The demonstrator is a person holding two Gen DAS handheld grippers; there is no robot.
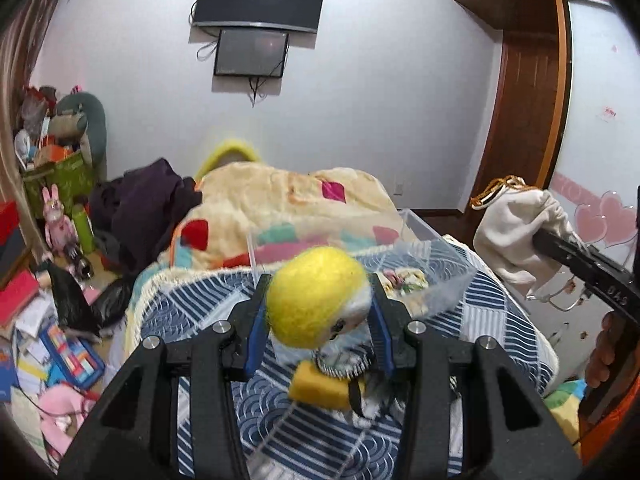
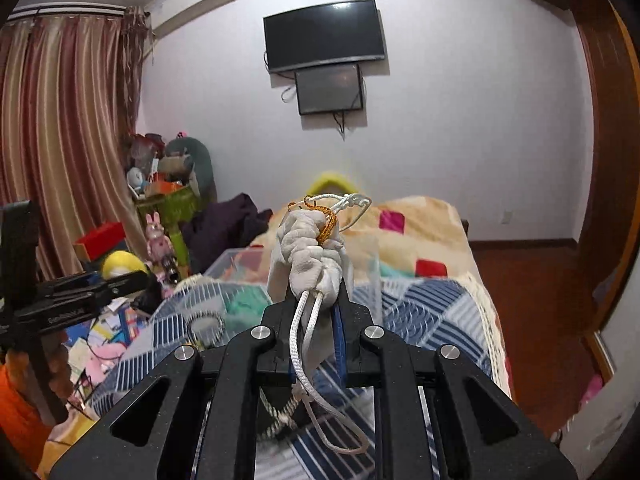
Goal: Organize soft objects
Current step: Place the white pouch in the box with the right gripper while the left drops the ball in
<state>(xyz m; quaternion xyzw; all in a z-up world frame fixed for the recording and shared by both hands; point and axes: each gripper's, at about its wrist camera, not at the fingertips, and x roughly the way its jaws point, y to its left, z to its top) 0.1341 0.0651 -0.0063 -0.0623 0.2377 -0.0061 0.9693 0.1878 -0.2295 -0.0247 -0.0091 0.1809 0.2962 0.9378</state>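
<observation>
1. Left wrist view: the left claw (image 1: pixel 318 312) is clenched on a round yellow-and-white plush toy (image 1: pixel 316 300), its blue pads pressing the toy's two sides. The toy's long axis runs back along the fingers toward the camera, yellow head foremost.
2. Directly ahead of this claw and slightly lower sits the clear plastic storage box (image 1: pixel 404 240) on the bed with a blue-and-white patterned quilt (image 1: pixel 192 304). I judge the left claw the nearer one to the box.
3. Far to this claw's right, the right claw (image 1: pixel 560 248) holds a cream cloth drawstring pouch (image 1: pixel 516 232), raised above the bed's edge.
4. Right wrist view: the right claw (image 2: pixel 316 292) grips the pouch (image 2: pixel 308 256) near its base, the gathered neck pointing up and forward, white cords dangling back between the fingers.
5. The box (image 2: pixel 240 264) lies ahead and left of this claw, partly hidden by the pouch.
6. Both claws are held level, aimed down the bed.
</observation>
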